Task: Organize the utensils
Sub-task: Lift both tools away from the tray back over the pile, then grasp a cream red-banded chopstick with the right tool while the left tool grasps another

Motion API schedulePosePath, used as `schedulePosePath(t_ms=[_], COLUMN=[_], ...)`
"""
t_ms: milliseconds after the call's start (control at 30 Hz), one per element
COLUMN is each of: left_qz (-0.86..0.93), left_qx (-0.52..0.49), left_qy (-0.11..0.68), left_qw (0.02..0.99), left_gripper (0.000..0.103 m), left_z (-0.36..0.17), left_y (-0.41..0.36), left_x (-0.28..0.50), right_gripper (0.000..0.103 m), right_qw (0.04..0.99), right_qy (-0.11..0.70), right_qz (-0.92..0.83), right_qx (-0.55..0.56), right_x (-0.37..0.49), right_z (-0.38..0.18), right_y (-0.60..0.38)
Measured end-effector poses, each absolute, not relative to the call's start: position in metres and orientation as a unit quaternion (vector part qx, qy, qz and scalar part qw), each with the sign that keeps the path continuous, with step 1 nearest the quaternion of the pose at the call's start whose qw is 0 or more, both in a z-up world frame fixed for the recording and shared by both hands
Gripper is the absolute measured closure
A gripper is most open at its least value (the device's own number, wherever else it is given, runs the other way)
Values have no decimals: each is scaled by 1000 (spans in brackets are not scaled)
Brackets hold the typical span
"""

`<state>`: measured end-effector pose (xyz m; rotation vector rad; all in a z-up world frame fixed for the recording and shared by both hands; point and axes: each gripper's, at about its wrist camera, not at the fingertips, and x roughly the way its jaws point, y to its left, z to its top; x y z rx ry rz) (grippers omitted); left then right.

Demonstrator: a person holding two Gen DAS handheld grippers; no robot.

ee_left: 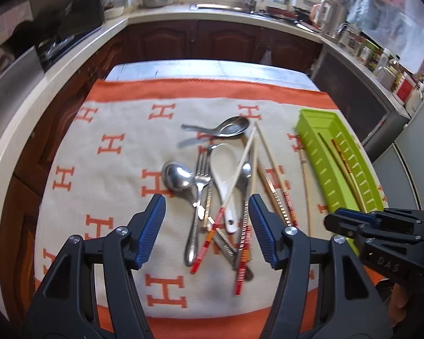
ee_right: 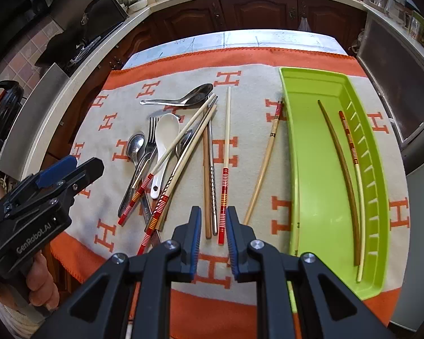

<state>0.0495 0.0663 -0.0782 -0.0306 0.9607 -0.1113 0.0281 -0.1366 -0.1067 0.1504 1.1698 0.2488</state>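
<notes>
Your left gripper (ee_left: 207, 227) gapes wide above the utensil pile (ee_left: 220, 180), holding nothing; your right gripper (ee_right: 213, 238), narrowly parted, hovers empty beside the green tray (ee_right: 311, 152), whose near end its frame hides.

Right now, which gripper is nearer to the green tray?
Right. The right gripper hovers just beside the green tray; the left gripper sits farther away, over the utensil pile.

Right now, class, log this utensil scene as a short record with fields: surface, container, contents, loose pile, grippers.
surface: beige cloth with orange H letters
container: lime green plastic tray
contents: dark brown wooden chopstick; cream chopstick with red-striped end
loose pile: white ceramic spoon, steel fork, steel spoons, chopsticks
left gripper: open, empty
right gripper: open, narrow gap, empty
</notes>
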Motion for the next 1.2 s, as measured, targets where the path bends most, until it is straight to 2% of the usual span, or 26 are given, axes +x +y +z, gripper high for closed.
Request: schedulePosePath(t_ms=[600, 1067, 1133, 1200], left_qz=[-75, -85, -86, -87], left_qx=[-93, -89, -86, -81], left_qy=[536, 541, 540, 538], left_qw=[836, 832, 833, 834], left_gripper=[45, 45, 45, 45], left_z=[-141, -151, -151, -150], left_y=[113, 108, 107, 105], left_x=[83, 83, 83, 83], right_gripper=[86, 86, 88, 95], right_qw=[769, 738, 738, 737], right_qy=[588, 606, 604, 600], right_qz=[193, 200, 203, 207], right_qx=[156, 218, 223, 230], right_x=[66, 103, 103, 103], right_z=[-152, -184, -185, -185], right_y=[-114, -107, -107, -108])
